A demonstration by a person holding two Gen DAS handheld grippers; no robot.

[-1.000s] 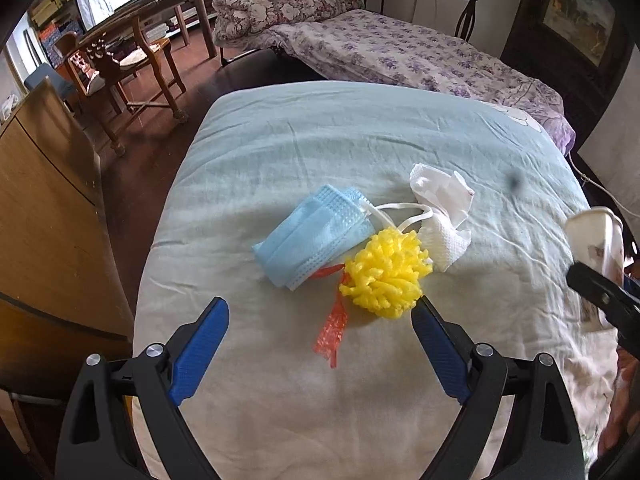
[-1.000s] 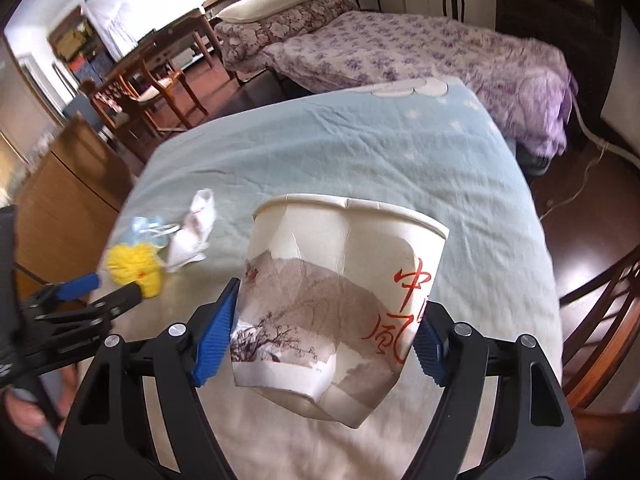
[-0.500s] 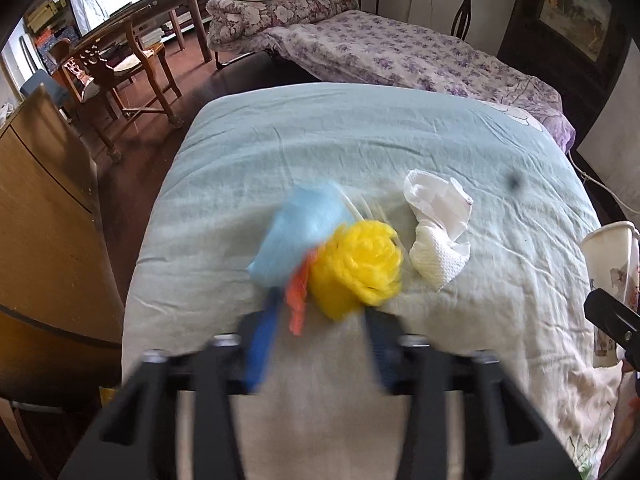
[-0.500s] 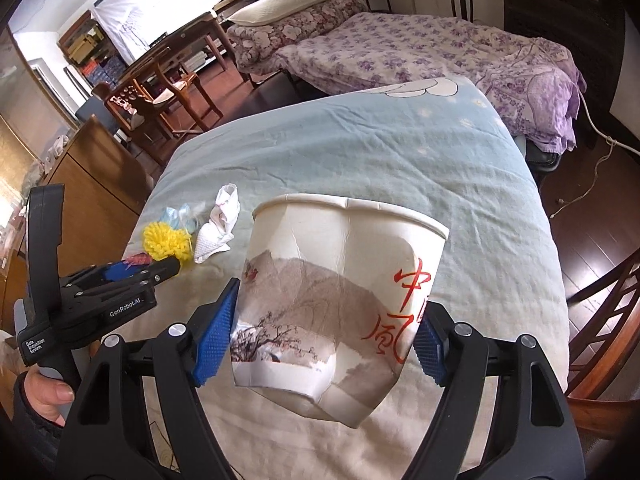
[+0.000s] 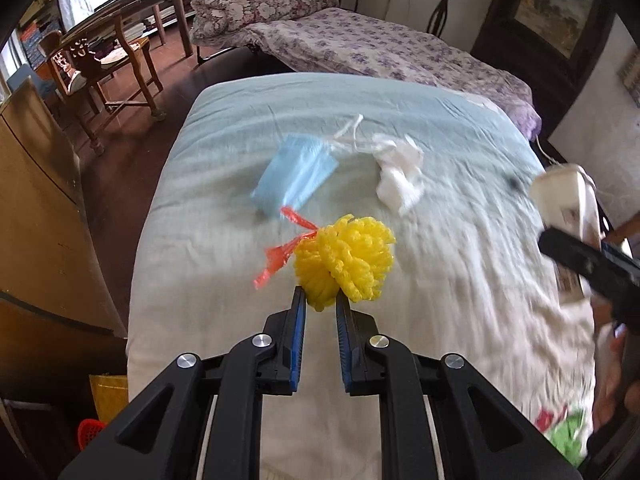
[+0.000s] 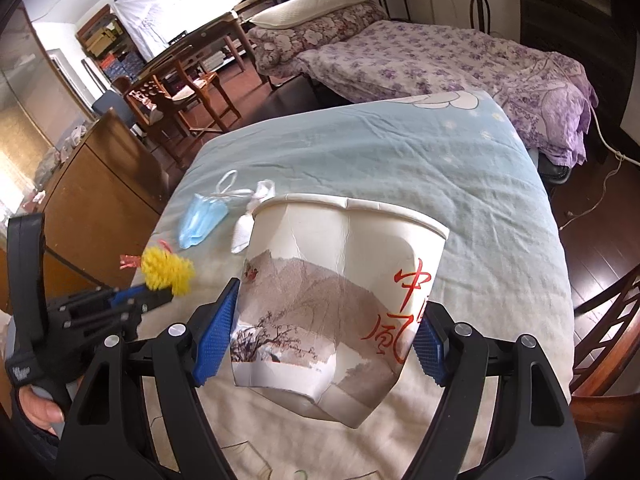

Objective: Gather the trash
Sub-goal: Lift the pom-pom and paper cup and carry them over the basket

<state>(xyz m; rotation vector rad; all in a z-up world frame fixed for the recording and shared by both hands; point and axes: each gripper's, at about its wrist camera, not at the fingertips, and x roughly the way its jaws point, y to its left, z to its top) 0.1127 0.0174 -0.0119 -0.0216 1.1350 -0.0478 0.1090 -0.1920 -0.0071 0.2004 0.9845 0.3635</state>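
On the bed: I have trash in both grippers, and two pieces lie loose on the blue quilt (image 5: pixel 400 96).
Left gripper: my left gripper (image 5: pixel 320 304) is clenched on the near edge of the yellow mesh ball (image 5: pixel 346 258), which sits at 12 o'clock just past the fingertips, lifted off the quilt as the right wrist view shows it; its red ribbon (image 5: pixel 280 254) trails toward 10 o'clock.
Right gripper: my right gripper (image 6: pixel 326 332) grips the crumpled paper cup (image 6: pixel 340 292) by its sides, mouth up, tilted a little.
Done: I judge the ball picked and the cup in hand as the likely collector.
Left: the blue face mask (image 5: pixel 294 174) lies at 11 o'clock and the white tissue (image 5: pixel 400 174) at 1 o'clock beyond the ball, both on the quilt; the ball is not yet in the cup.
Change, a second ago: my left jaws stood wide apart around the ball as it lay touching the mask and tissue; now they are closed on it and it is drawn clear of both.
Change, mask: it has shifted and its ear loops now point to 12 o'clock.
Change, cup: held the same.
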